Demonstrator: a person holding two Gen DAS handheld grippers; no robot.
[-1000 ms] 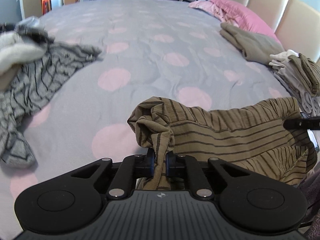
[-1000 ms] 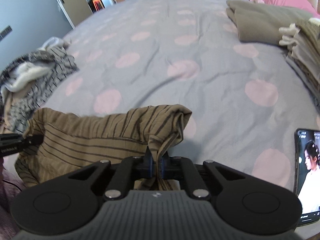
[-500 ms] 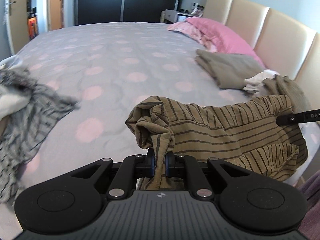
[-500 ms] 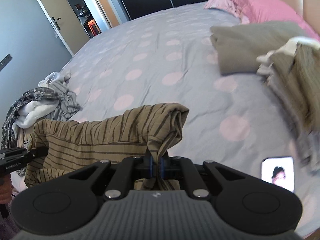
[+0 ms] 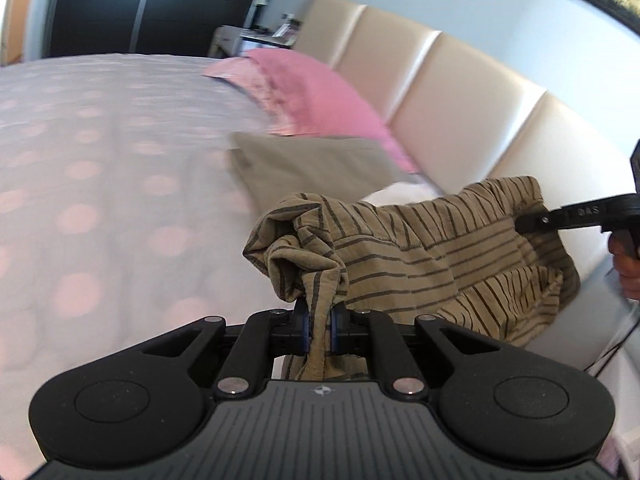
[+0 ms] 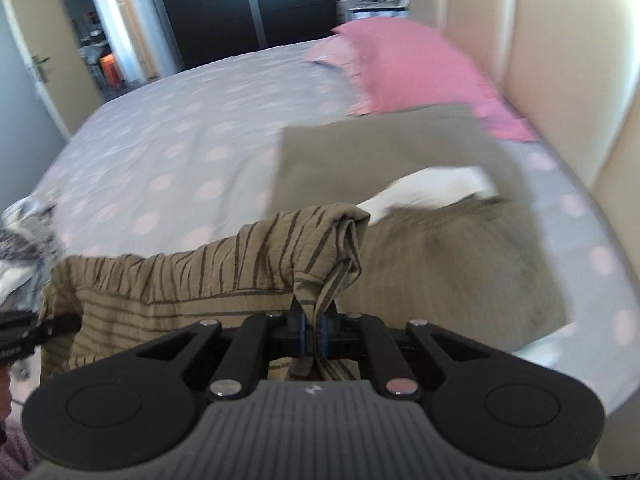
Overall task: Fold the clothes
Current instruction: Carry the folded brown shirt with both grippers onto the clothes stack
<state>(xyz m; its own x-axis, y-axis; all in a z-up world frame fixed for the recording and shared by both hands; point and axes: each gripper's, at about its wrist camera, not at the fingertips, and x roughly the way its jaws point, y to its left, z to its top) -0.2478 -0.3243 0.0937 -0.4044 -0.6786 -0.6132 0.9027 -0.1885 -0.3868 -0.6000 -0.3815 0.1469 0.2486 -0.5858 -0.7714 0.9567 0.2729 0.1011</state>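
**Striped garment strung between two grippers, above the folded stack**

The striped garment hangs in the air, held at two corners. The left gripper has its fingers nipped narrow on one bunched corner, cloth pinched between the blue pads and trailing down behind them. The right gripper grips the other corner the same way — fingers nearly together, a twist of fabric caught between them. In the left view the right gripper shows as a dark arm biting the far edge of the cloth, with part of a hand behind it.

What the next move turns on: the garment's long axis runs straight from one gripper to the other, its top edge fairly taut and the rest sagging below. Neither hand is nearer; each holds an end. Beyond the fingers and lower down lies the bed, and on it a folded olive piece beside the pink pillow, with another folded grey-brown item and a scrap of white just in front of the right gripper. The garment hangs on the near side of that stack, not touching it as far as I can tell.

My guess is the cloth goes forward and down onto the bed or the stack — both hands would need to travel together to keep the edge straight.
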